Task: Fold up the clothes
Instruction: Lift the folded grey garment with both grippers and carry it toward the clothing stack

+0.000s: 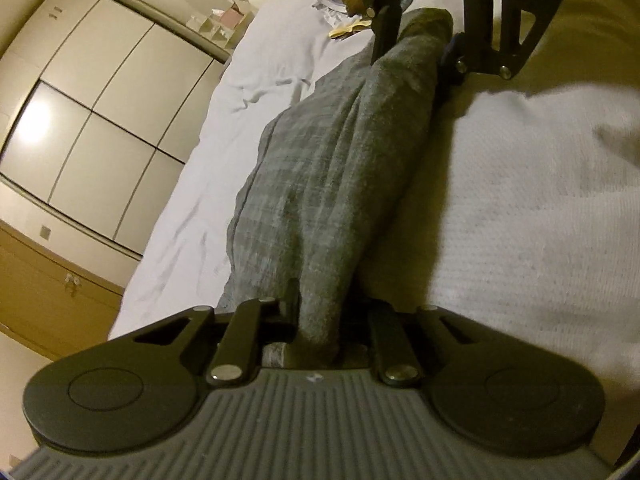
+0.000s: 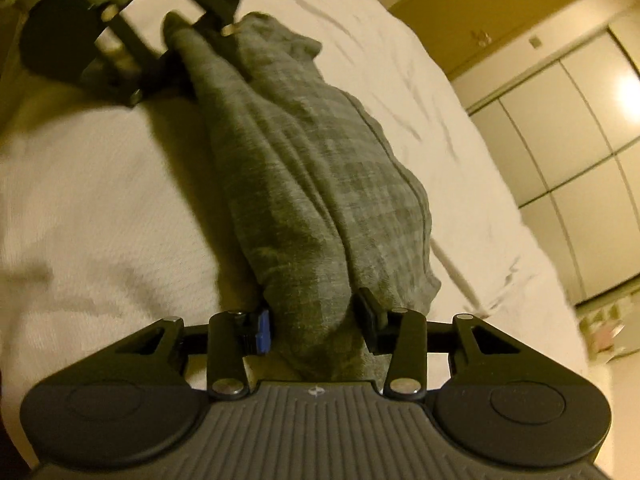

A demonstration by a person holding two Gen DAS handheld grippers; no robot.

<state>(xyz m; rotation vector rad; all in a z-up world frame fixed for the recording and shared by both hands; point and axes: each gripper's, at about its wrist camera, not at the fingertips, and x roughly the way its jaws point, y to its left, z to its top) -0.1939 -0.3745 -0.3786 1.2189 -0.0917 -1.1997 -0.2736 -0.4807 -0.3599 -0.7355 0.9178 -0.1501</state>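
Grey garment (image 1: pixel 328 184) stretched lengthwise between both grippers, bunched into a long roll, hanging just over the white bed (image 1: pixel 520 208). Left gripper (image 1: pixel 320 320) clamped on one end, cloth pinched right at the fingers. Right gripper (image 2: pixel 316 320) clamped on the opposite end (blue pad (image 2: pixel 262 330) pressed into the fabric). Each gripper shows up at the far end of the other's view. Wardrobe doors (image 1: pixel 100 120) beside the bed; small clutter pile (image 1: pixel 340 12) further up the bed.
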